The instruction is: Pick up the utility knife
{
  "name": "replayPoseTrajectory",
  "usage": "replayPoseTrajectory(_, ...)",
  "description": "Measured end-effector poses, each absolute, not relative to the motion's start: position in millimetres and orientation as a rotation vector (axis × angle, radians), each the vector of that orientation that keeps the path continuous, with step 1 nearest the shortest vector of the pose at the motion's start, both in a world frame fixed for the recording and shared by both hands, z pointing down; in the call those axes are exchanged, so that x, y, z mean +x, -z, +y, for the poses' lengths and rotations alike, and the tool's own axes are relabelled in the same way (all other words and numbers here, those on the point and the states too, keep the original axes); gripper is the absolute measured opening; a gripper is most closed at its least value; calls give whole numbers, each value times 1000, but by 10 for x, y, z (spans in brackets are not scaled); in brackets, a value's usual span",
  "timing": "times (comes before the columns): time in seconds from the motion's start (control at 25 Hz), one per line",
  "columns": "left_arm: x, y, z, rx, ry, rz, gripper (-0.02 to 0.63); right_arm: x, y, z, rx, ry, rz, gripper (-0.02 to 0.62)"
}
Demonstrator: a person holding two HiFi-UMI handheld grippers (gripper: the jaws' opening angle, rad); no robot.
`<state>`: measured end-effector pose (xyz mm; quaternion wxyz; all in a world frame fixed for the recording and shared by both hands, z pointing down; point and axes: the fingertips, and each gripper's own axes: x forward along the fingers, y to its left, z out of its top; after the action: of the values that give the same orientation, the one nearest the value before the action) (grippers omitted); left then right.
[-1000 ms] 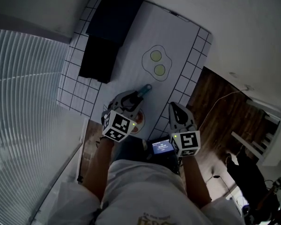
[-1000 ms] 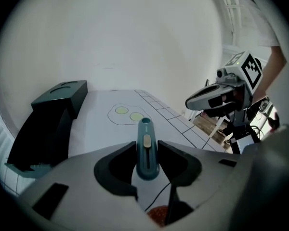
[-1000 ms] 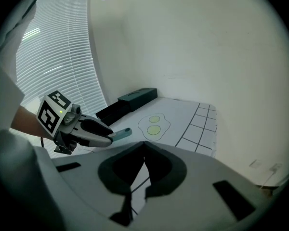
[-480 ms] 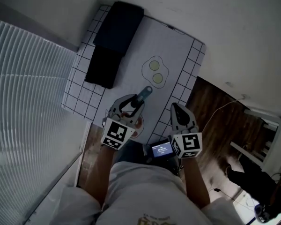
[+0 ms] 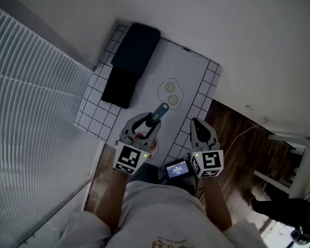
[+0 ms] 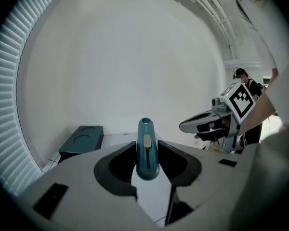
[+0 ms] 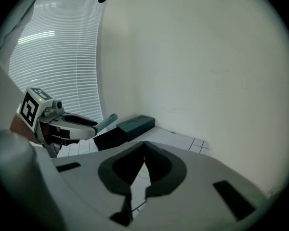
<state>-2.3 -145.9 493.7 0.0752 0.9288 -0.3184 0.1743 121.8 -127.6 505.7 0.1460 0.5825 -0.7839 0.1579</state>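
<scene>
Closest to me, at my waist, a small lit screen (image 5: 176,168) sits between my two forearms. My left gripper (image 5: 148,122) is clenched on the utility knife (image 5: 158,112). In the left gripper view the dark pads press on both flanks of the teal handle (image 6: 145,148). The knife runs straight along the line of the jaws, with its rounded end and small hole poking out past the tips. The pale slider on its back faces up.

My right gripper (image 5: 194,123) hangs beside the left one, apart from it. In its own view the jaw tips (image 7: 144,145) meet with nothing between them. That view also shows the left gripper (image 7: 93,125) off to the side, clear of the surface, with the knife (image 7: 109,120) jutting from it towards the boxes.

Under both grippers lies the white surface (image 5: 194,76), edged with a black grid. Part of a small round thing with red on it (image 5: 151,142) shows beneath the left gripper; I cannot tell what it is. Just beyond the knife's end is a fried-egg outline with two yellow yolks (image 5: 170,91), drawn on the surface. Further out, towards the left edge, a black box (image 5: 120,86) lies end to end with a dark teal box (image 5: 137,48) that has two round recesses in its top. White slatted blinds (image 5: 31,102) run along the left, a plain wall stands behind, and a wooden floor (image 5: 232,138) shows on the right.
</scene>
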Motion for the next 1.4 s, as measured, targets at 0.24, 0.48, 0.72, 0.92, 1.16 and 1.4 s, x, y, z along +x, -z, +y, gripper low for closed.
replayPoseTrajectory(0.24, -5, -4567, -1507, 2813, -410, -1010, 144, 1283, -4796, -1365, 1704, -392, -2288, 6)
replayPoseTrajectory(0.48, 33, -4341, -1539, 2868, -365, -1041, 144, 1334, -4553, -1392, 1759, -352, -2322, 6)
replayPoseTrajectory(0.72, 77, -4096, -1579, 2898, -306, -1089, 144, 1326, -4310, -1428, 1786, -302, -2355, 6)
replayPoseTrajectory(0.92, 45, -3925, -1610, 2907, -245, -1118, 144, 1263, -4118, -1426, 1803, -268, -2393, 6)
replayPoseTrajectory(1.16, 27, -3770, -1652, 2924, -212, -1163, 144, 1219, -3981, -1455, 1814, -233, -2415, 6)
replayPoseTrajectory(1.4, 4, -3663, -1659, 2929, -197, -1195, 144, 1208, -3856, -1473, 1816, -198, -2431, 6)
